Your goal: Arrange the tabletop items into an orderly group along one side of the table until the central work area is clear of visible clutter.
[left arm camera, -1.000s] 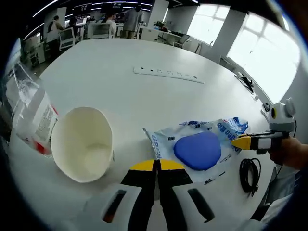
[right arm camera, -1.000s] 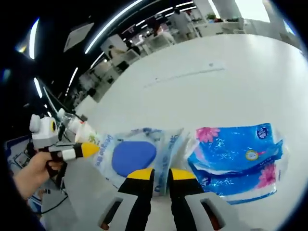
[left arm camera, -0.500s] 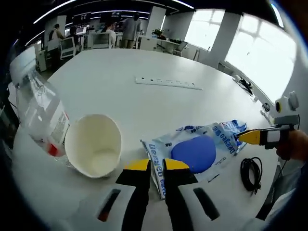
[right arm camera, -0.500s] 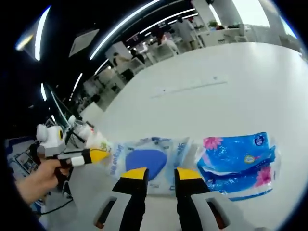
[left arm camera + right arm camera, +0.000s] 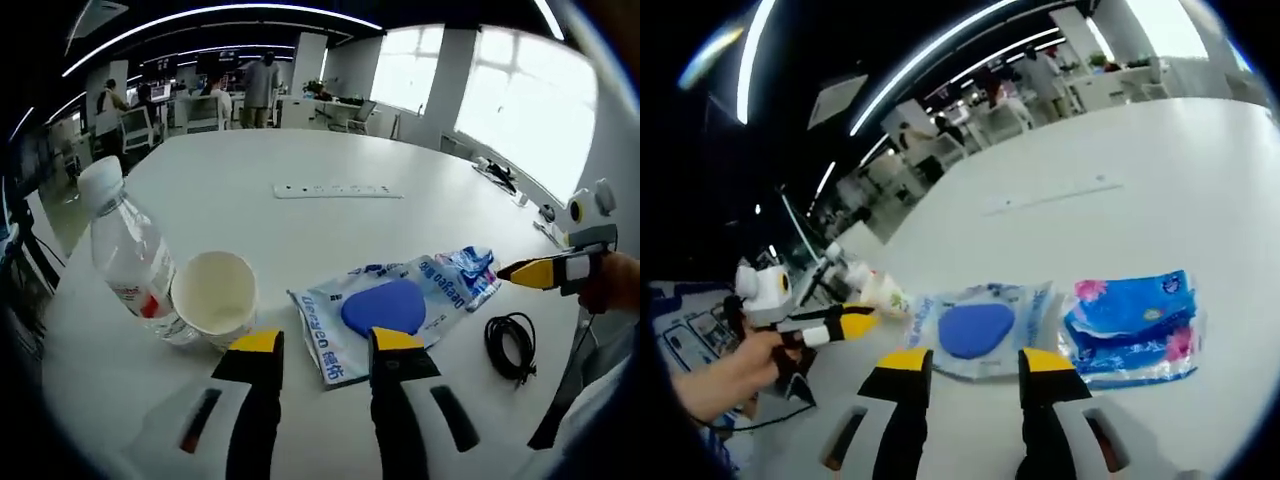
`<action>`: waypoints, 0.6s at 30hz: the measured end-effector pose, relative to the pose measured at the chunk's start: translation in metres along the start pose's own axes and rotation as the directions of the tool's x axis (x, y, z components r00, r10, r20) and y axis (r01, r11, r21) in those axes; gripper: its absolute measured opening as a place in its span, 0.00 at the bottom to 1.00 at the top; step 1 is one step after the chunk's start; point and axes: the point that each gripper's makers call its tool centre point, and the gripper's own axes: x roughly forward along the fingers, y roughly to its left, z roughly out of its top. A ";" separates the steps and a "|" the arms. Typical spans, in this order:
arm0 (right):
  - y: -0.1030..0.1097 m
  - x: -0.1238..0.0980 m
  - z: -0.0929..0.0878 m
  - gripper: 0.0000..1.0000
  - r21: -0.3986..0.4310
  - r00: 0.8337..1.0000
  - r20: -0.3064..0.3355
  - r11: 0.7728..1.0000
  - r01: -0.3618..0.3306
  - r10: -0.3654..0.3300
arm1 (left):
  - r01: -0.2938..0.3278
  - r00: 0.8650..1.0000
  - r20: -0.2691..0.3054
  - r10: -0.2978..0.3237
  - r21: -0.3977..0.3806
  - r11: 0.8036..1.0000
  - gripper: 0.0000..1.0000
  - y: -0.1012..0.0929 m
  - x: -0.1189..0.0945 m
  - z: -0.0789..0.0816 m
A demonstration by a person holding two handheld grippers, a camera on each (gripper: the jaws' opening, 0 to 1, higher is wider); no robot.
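left gripper view, left to right: clear plastic bottle (image 5: pixel 128 255) with white cap, upright near the left edge of the white round table (image 5: pixel 330 150); white paper cup (image 5: pixel 215 298) just beside it, touching or nearly so, tilted so the mouth shows. left gripper (image 5: pixel 322 350) low in the middle, yellow-tipped jaws spread apart, nothing between them, hovering just short of the clear packet with the blue pad (image 5: pixel 385 305), lying flat in the table's near-middle. white power strip (image 5: pixel 338 190) farther back, well apart from the rest. black coiled cable (image 5: pixel 510 346) right of the packet, near the table edge. right gripper (image 5: pixel 510 270) coming in from the far right, held in a hand (image 5: pixel 612 290), yellow tip just beside the packet's blue end; cannot tell from here whether touching. right gripper view, left to right: hand and left gripper at the left, yellow tip near the bottle; packet with the blue pad centre, blue tissue pack (image 5: pixel 1135 328) just beside it on the right, edges about touching. right gripper's own jaws parted wide, empty, below the packet.
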 end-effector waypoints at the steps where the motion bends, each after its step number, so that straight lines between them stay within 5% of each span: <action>1: 0.000 -0.004 -0.001 0.36 0.003 1.000 0.003 1.000 -0.003 0.003 | -0.005 1.000 0.001 0.005 0.003 1.000 0.34 0.001 -0.004 0.000; 8: -0.007 -0.023 -0.007 0.59 -0.007 1.000 0.011 1.000 0.026 -0.026 | -0.036 0.999 0.016 0.035 0.019 0.999 0.41 0.006 -0.019 0.003; 18: -0.013 -0.034 -0.012 0.62 0.005 0.999 0.014 0.999 0.035 -0.035 | -0.055 0.998 0.016 0.054 0.039 0.998 0.41 0.015 -0.027 0.011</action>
